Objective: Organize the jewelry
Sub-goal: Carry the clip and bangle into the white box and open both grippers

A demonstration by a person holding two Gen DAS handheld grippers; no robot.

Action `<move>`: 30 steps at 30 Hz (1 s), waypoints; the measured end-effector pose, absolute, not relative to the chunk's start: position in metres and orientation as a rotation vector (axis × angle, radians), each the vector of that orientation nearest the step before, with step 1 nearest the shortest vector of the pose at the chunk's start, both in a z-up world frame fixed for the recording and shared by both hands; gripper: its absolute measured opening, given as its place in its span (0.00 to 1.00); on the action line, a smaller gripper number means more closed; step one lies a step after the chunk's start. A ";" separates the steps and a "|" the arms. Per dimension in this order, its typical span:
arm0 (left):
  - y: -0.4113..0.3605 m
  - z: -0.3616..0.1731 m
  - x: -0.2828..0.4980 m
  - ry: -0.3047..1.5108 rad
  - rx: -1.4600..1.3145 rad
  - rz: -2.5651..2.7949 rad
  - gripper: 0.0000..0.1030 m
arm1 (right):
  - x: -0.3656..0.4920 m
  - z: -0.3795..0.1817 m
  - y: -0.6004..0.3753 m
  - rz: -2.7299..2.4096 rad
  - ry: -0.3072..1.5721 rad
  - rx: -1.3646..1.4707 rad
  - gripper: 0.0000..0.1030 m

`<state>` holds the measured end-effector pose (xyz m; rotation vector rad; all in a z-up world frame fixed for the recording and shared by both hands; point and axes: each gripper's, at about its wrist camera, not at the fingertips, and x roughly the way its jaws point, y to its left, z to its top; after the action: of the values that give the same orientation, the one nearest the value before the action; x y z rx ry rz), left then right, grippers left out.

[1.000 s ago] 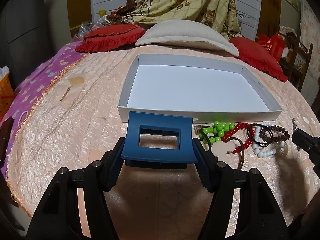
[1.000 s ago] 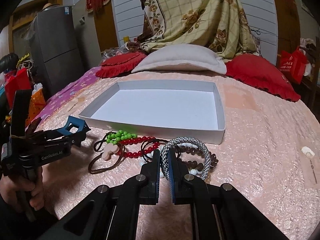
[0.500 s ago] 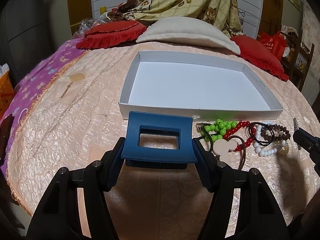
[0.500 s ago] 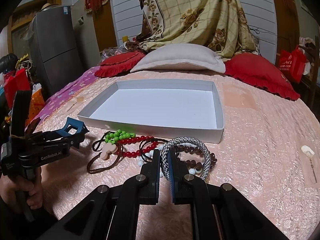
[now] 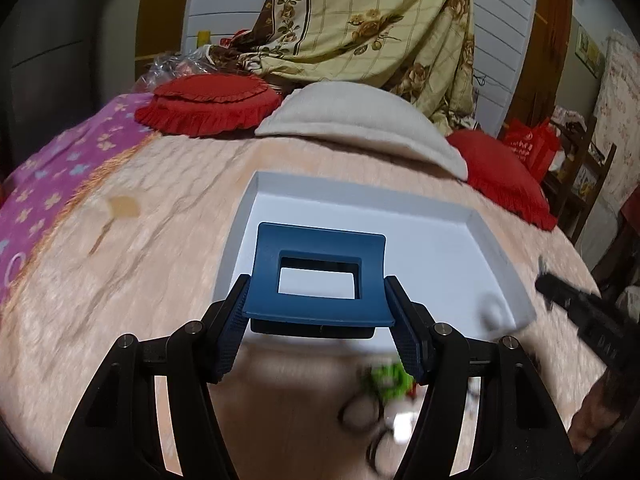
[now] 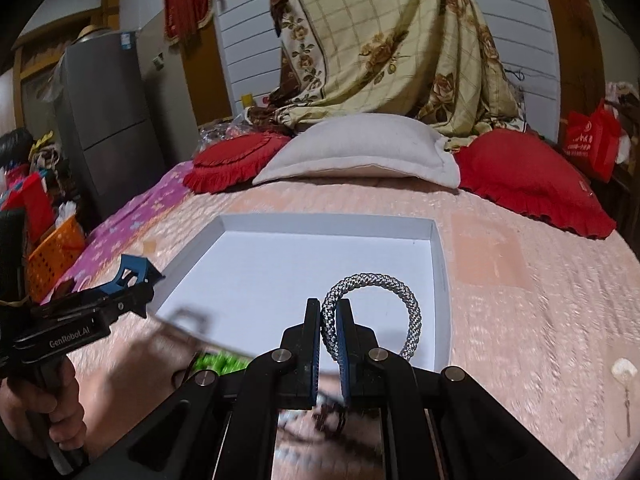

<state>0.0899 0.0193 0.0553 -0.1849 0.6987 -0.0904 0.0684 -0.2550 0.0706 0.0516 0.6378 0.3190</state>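
Both hands are loaded and neither piece is down yet. The left gripper (image 5: 318, 316) has its fingers spread wide and clamped on the two ends of a blue hair claw (image 5: 318, 276), which hangs above the near left part of the white tray (image 5: 494, 256). The right gripper (image 6: 330, 332) is nearly closed, pinching a silver braided bracelet (image 6: 404, 300) by one side so the loop stands up over the tray's near right corner.

As for the tray itself, the floor shows bare white in the right wrist view; in the left wrist view there is a pale blurred patch near the right corner, and I cannot tell whether that is an object or a shadow. So nothing is clearly sorted so far.

What is left? On the peach bedspread (image 6: 520, 300) just in front of the tray, a blurred heap waits: green beads (image 5: 390, 378) and some dark cords beside them, too smeared to count. My read is an early stage of the job: two items about to be set down, the remaining heap untouched.
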 end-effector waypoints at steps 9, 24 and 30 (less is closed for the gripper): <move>0.032 0.024 0.139 0.794 -0.224 -0.047 0.62 | 0.115 0.046 -0.253 0.311 0.752 0.076 0.07; 0.017 0.004 0.137 0.875 -0.124 -0.030 0.63 | 0.133 0.009 -0.251 0.256 0.901 0.084 0.07; 0.016 0.004 0.138 0.872 -0.120 -0.024 0.65 | 0.131 0.012 -0.253 0.266 0.900 0.112 0.23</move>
<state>0.1381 0.0163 0.0041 -0.1196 0.8717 -0.0237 0.1307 -0.2534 0.0121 0.1121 0.8995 0.2657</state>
